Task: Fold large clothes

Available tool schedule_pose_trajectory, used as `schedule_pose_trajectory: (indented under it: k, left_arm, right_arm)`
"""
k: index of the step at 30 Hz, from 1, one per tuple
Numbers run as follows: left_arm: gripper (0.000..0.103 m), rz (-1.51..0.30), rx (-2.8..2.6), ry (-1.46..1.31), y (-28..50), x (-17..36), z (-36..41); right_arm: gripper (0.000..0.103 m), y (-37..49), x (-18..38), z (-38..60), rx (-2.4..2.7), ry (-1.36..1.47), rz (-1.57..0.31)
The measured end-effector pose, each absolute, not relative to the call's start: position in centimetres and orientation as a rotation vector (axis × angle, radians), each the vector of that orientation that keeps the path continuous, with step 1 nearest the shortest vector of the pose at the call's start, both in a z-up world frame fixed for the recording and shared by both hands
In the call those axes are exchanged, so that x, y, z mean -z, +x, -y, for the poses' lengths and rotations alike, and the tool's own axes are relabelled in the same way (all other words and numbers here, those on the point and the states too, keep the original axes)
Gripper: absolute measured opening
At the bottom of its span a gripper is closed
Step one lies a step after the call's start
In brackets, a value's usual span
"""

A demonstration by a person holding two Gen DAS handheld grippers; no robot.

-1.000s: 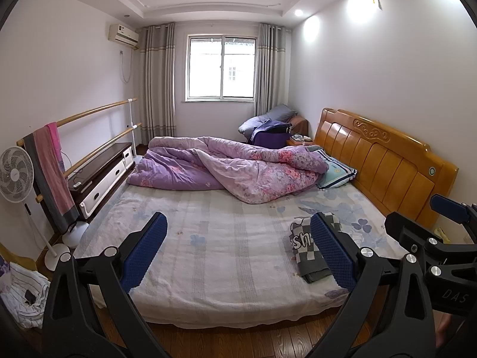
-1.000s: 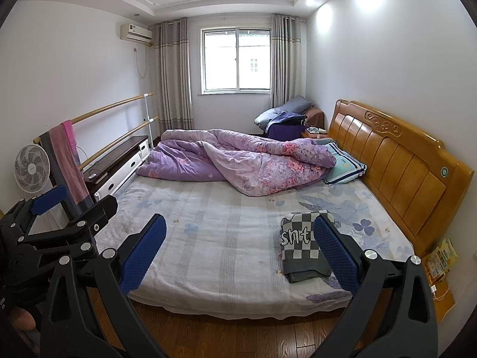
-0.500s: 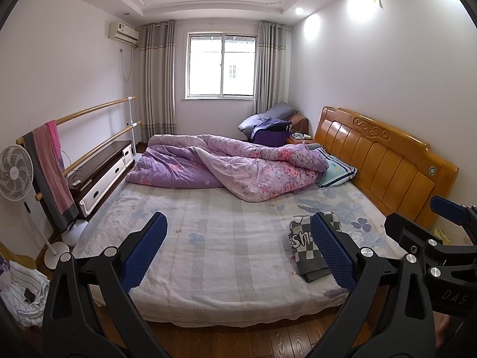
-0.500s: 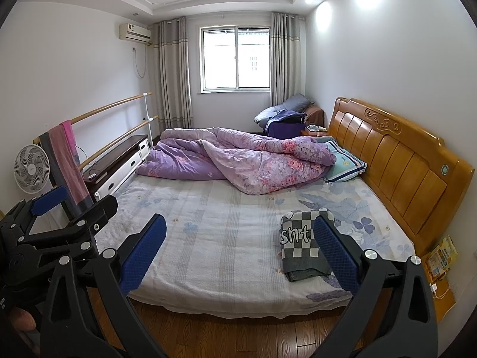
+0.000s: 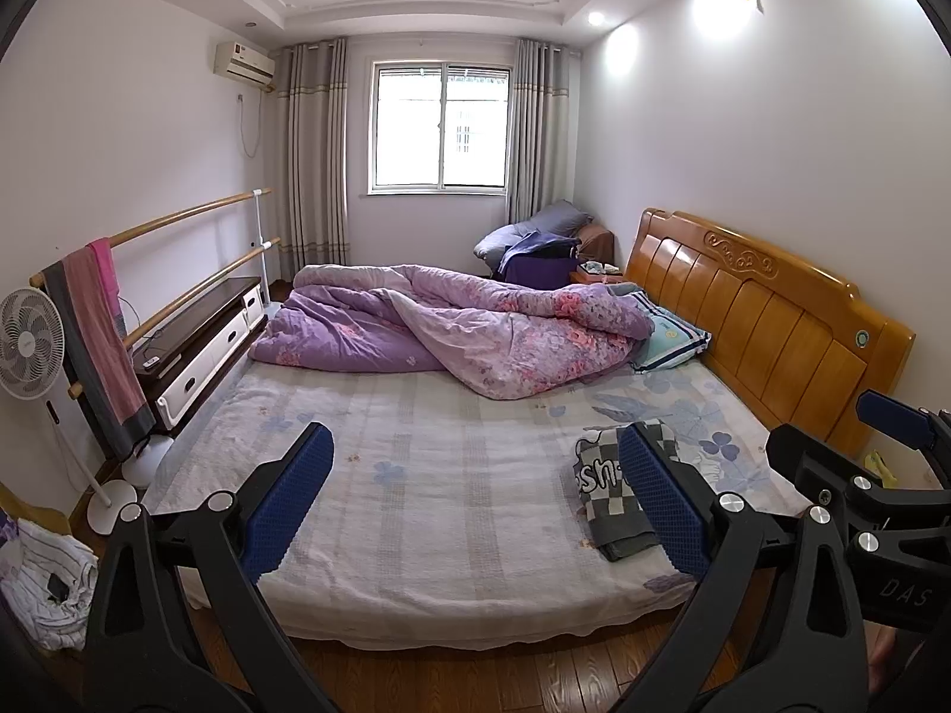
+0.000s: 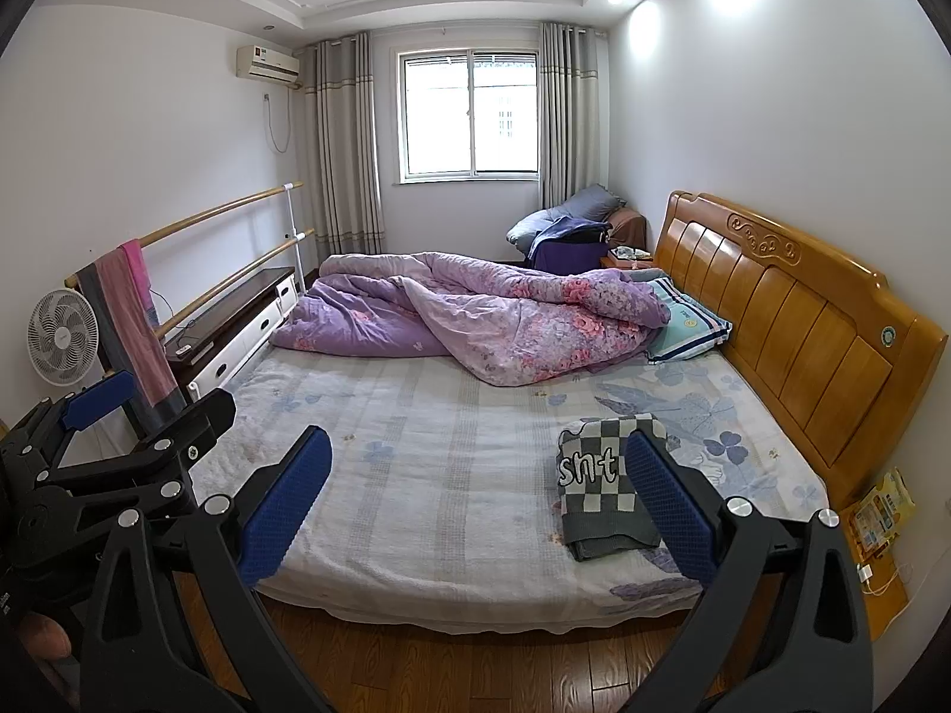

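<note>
A folded grey and white checkered garment [image 6: 600, 487] with white letters lies on the near right part of the bed [image 6: 452, 475]; it also shows in the left wrist view [image 5: 606, 493]. My left gripper [image 5: 475, 493] is open and empty, held back from the bed's near edge. My right gripper [image 6: 475, 493] is open and empty, also in front of the bed. Each gripper shows at the side of the other's view.
A rumpled purple floral duvet [image 6: 475, 321] and a pillow [image 6: 689, 327] lie at the far end. A wooden headboard [image 6: 802, 321] is on the right. A fan [image 5: 30, 350], towel rail [image 5: 101, 350] and low cabinet [image 5: 202, 344] stand left. Clothes [image 5: 41, 582] lie on the floor.
Both views have shifted only slightly; the grippers stay open and the folded garment has not moved.
</note>
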State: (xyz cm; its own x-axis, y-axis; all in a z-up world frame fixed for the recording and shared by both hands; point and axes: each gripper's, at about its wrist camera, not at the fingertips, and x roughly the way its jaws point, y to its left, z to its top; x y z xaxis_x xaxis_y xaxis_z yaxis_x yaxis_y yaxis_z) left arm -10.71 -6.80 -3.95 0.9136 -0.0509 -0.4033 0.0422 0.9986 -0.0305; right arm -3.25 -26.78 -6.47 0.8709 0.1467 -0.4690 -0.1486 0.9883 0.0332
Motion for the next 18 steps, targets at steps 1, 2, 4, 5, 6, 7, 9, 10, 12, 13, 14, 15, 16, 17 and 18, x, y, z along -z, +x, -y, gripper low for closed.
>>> schedule_pose_trajectory:
  k: [1,2,4,5,6,7,9,10,12,13,14,15,16,17,18]
  left_arm:
    - [0.097,-0.417,0.048,-0.021,-10.75,3.99,6.74]
    - [0.097,-0.418,0.049,-0.022,-10.76,4.02,6.68]
    - [0.097,-0.419,0.051,-0.024,-10.67,3.92,6.76]
    - [0.097,-0.421,0.052,-0.024,-10.65,4.09,6.74]
    - [0.097,-0.42,0.051,-0.022,-10.71,4.12,6.69]
    - [0.097,-0.419,0.051,-0.022,-10.72,4.13,6.65]
    - [0.097,-0.42,0.052,-0.022,-10.65,4.08,6.64]
    - [0.097,-0.42,0.052,-0.022,-10.62,4.04,6.66]
    - [0.097,-0.419,0.051,-0.022,-10.64,4.06,6.58]
    - [0.097,-0.419,0.051,-0.022,-10.66,4.16,6.51]
    - [0.097,-0.421,0.052,-0.022,-10.62,4.19,6.57]
    - [0.097,-0.42,0.052,-0.023,-10.63,4.19,6.53]
    - [0.097,-0.42,0.053,-0.023,-10.62,4.17,6.5]
    - [0.097,-0.421,0.054,-0.023,-10.71,4.27,6.39]
    - [0.097,-0.42,0.052,-0.021,-10.66,4.2,6.43]
  right_arm:
    - [0.095,-3.25,6.45,26.85,-0.154,-0.003,-0.49]
    - [0.095,-3.26,6.48,26.82,-0.154,-0.003,-0.49]
    - [0.095,-3.25,6.49,26.87,-0.153,-0.002,-0.491]
    - [0.095,-3.26,6.5,26.83,-0.153,-0.003,-0.491]
    - [0.095,-3.25,6.5,26.83,-0.153,-0.003,-0.491]
    - [0.095,-3.25,6.47,26.87,-0.153,-0.002,-0.491]
    - [0.095,-3.26,6.47,26.82,-0.154,-0.001,-0.491]
    - [0.095,-3.24,6.46,26.85,-0.153,-0.001,-0.491]
    - [0.095,-3.26,6.49,26.8,-0.155,-0.001,-0.49]
    - [0.095,-3.18,6.56,26.78,-0.156,0.0,-0.491]
    - [0.095,-3.08,6.56,26.83,-0.155,-0.001,-0.491]
    - [0.095,-3.09,6.55,26.81,-0.155,-0.001,-0.492]
    - [0.095,-3.01,6.61,26.78,-0.155,-0.001,-0.493]
    - [0.095,-2.96,6.62,26.78,-0.155,-0.002,-0.491]
    - [0.095,-2.94,6.65,26.69,-0.155,-0.002,-0.491]
